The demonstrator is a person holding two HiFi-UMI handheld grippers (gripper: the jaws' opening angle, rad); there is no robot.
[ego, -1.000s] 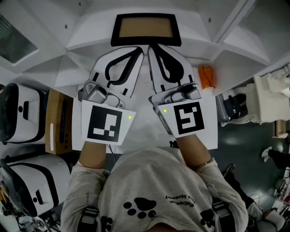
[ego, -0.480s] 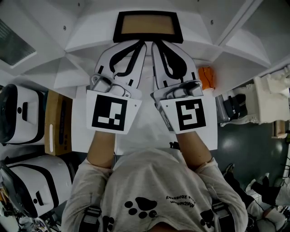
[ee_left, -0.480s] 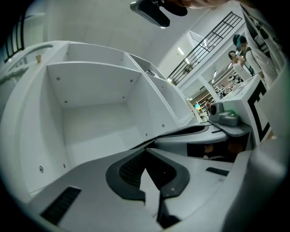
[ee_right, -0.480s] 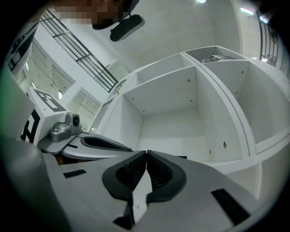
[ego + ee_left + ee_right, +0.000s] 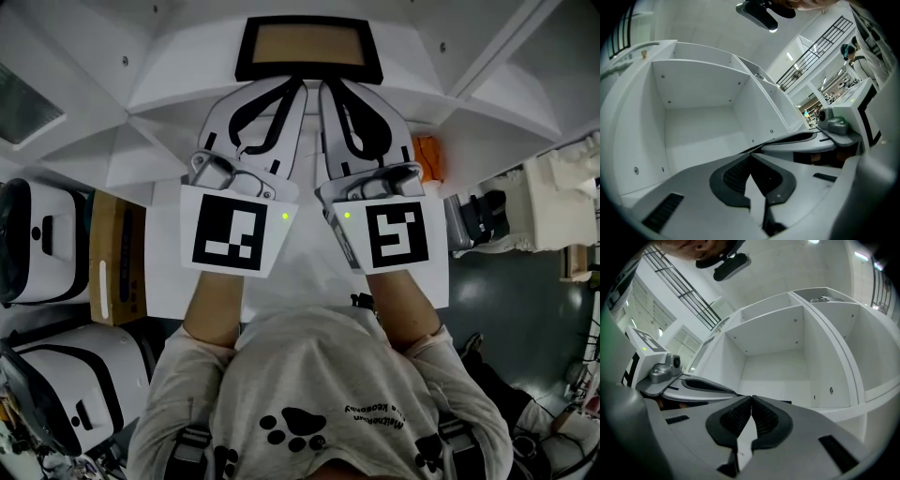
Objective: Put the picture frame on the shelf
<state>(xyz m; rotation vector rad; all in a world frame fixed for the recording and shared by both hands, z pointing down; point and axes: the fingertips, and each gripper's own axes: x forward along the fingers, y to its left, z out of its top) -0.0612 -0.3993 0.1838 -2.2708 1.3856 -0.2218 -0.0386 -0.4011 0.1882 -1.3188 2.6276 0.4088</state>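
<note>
Black-bordered and brown-faced, the picture frame [image 5: 307, 49] already rests on the white shelf [image 5: 159, 80] just ahead of your left gripper [image 5: 296, 89] and right gripper [image 5: 328, 89], both with jaws pressed together on nothing, so treat placement as apparently done, with only withdrawal left.

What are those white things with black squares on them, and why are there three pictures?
They are two grabbing tools, one in each of a person's hands. One picture comes from a camera on the person's head, looking down. The other two come from small cameras riding on the left tool and the right tool. Both tools are pinched shut and hold nothing. Just past their tips, a black picture frame sits on the white shelf. An orange thing lies further right.
</note>
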